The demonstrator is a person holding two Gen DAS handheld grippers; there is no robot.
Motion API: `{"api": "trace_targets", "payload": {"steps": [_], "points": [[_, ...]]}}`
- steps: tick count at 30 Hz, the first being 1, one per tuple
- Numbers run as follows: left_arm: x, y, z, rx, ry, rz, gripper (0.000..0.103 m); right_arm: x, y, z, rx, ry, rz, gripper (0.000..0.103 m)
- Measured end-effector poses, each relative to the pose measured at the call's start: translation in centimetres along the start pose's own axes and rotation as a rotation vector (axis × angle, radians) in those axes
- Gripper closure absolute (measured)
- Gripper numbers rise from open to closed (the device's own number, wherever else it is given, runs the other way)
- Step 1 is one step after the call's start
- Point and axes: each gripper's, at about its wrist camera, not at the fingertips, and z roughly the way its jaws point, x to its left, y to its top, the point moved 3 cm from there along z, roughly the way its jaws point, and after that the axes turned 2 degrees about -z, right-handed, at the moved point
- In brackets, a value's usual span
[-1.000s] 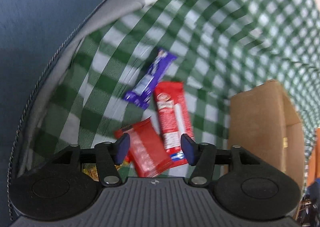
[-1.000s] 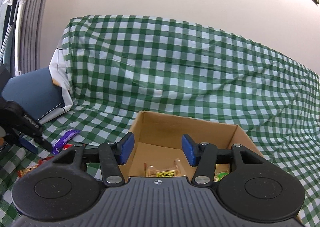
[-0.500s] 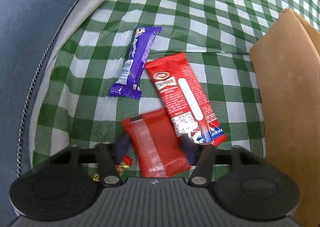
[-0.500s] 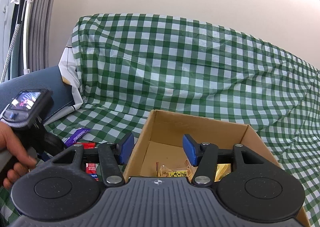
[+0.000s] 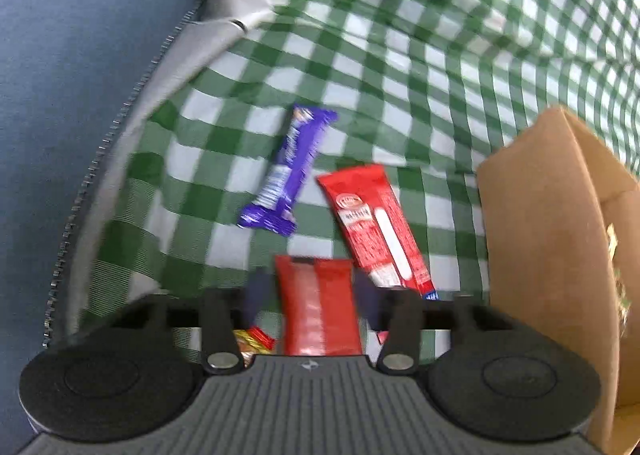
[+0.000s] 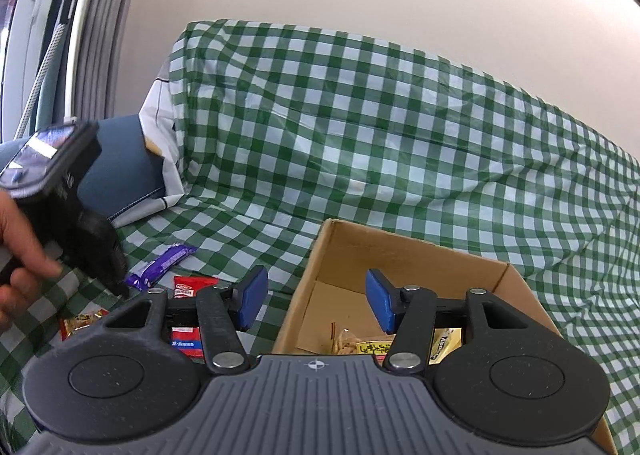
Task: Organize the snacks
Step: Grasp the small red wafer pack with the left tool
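Observation:
On the green checked cloth [image 5: 400,55] lie a purple bar [image 5: 288,171], a long red packet [image 5: 376,227] and a shorter red snack packet [image 5: 318,311]. My left gripper [image 5: 312,293] points steeply down over the shorter packet. Its blurred pads touch both long sides of the packet while the jaws are opening. A small yellow-red packet [image 5: 252,341] peeks out under the left finger. My right gripper [image 6: 316,305] hangs open with nothing in it above the near left corner of the cardboard box [image 6: 400,251]. Several snacks [image 6: 360,343] lie inside the box.
A blue cushion [image 5: 80,95] with a grey edge borders the cloth on the left. The box wall [image 5: 548,235] stands close on the right of the packets. In the right wrist view a hand [image 6: 16,255] holds the left gripper [image 6: 96,255] beside the purple bar [image 6: 160,265].
The left jaws came in around the shorter red packet, which turned to line up with the fingers. In the right wrist view the hand with the left gripper moved in from the left.

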Motion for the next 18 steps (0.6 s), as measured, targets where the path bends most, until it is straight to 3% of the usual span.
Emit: {"api": "trace_targets", "payload": {"steps": [5, 10, 13, 18], "points": [[-2.9, -1.2, 2.8, 0.085, 0.09, 0.145, 0.038, 0.7, 0.0, 0.2, 0.005, 0.015, -0.023, 0.046], [-4.1, -1.9, 3.6, 0.088, 0.138, 0.249, 0.04, 0.9, -0.1, 0.5, 0.011, 0.02, -0.048, 0.046], [-4.3, -2.0, 3.4, 0.073, 0.138, 0.288, 0.055, 1.0, -0.2, 0.8, 0.019, 0.023, -0.053, 0.046], [-3.3, -1.2, 2.2, 0.04, 0.085, 0.261, 0.059, 1.8, -0.3, 1.2, 0.019, 0.032, -0.081, 0.043]]}}
